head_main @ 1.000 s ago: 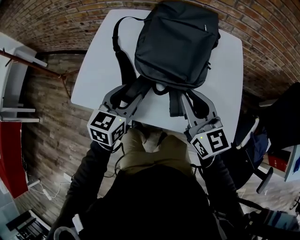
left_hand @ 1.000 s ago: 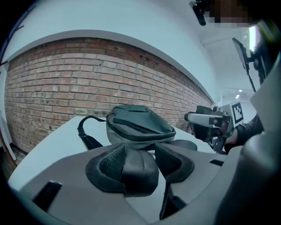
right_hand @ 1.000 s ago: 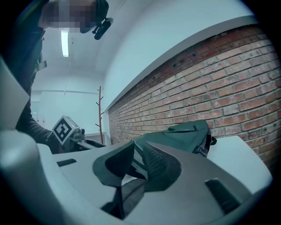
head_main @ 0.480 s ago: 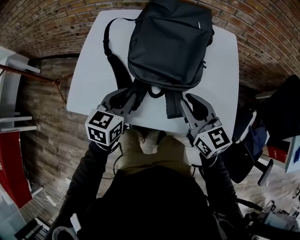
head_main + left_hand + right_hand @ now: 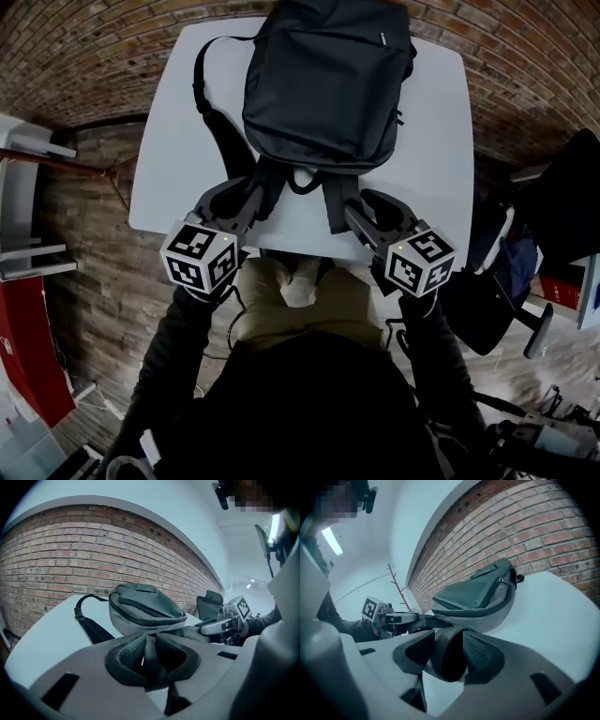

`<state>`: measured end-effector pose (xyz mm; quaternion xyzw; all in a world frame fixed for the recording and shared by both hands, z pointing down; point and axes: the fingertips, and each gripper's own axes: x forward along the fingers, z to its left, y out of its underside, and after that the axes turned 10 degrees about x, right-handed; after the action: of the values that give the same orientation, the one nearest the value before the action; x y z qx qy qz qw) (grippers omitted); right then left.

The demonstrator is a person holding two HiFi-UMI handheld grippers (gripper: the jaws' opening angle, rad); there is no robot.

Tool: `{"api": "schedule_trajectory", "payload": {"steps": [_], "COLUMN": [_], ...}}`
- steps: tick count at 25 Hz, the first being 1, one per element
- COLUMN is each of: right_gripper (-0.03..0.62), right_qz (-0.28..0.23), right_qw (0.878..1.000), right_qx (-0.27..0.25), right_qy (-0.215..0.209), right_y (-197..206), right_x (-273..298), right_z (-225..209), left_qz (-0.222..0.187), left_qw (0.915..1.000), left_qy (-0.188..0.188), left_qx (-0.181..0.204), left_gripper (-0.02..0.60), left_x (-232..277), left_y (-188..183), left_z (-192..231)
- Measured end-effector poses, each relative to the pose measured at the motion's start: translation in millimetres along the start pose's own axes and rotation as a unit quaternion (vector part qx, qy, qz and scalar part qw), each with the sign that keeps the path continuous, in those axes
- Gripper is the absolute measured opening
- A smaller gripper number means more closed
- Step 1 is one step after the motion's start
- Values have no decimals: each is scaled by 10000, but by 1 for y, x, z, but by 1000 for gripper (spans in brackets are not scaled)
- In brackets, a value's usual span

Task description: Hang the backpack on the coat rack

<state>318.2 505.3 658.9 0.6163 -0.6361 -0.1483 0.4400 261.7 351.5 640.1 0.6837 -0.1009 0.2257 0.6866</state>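
Observation:
A black backpack (image 5: 323, 84) lies flat on the white table (image 5: 431, 178), straps toward me. My left gripper (image 5: 251, 192) has just been closing, and its pads pinch the left shoulder strap (image 5: 149, 660) at the near table edge. My right gripper (image 5: 361, 206) has just been opening. The right shoulder strap (image 5: 446, 660) lies loose between its spread jaws, with a gap on one side. In the left gripper view the backpack (image 5: 145, 611) rises just beyond the jaws. In the right gripper view the backpack (image 5: 480, 597) shows ahead, with a thin branched coat rack (image 5: 395, 584) far off to the left.
A brick wall (image 5: 84, 56) runs behind the table. The second loop of the left strap (image 5: 211, 94) lies on the tabletop. A dark chair with a bag (image 5: 492, 300) stands at my right, and white shelving (image 5: 28, 216) and a red panel (image 5: 37, 356) at my left.
The left jaws have shut on the left strap. The right gripper has sunk and rolled, and its jaws have spread around the right strap. The backpack sits higher in the head view.

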Motion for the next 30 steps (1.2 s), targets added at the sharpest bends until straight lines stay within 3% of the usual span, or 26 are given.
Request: {"api": "schedule_trajectory", "payload": {"steps": [6,10,15,19,25,30], "right_gripper": [176,95,55,52,52,51], "right_qz": [296,369,-47,-534,-1306,-1843], "right_qw": [9984,9975,9967,9912,9790,9647], "right_qx": [240,228,-102,-572,-973,-1324], "right_qy": [-425,-559,-807,-1063,-1227,-1336], "right_y": [8,6,-17,-58,-156,-240], "right_x": [8,11,2,-15,-58,-90], "right_z": [9,13,24,51,103,141], "left_qz": [-15,-23,-494,-1147,-1841,-2445], "left_qw": [10000,9999,9984,9923,9821,9688], "left_qy": [55,131,233,349,388,379], "left_qx": [-32,48,-118,-295,2,134], "left_gripper": [77,67,58,57,57,55], "left_x": [1,5,0,-19,-53,-77], "left_y": [2,0,-22,-71,-175,-263], "left_z": [-1,-8,-11,-12,-22,-20]}}
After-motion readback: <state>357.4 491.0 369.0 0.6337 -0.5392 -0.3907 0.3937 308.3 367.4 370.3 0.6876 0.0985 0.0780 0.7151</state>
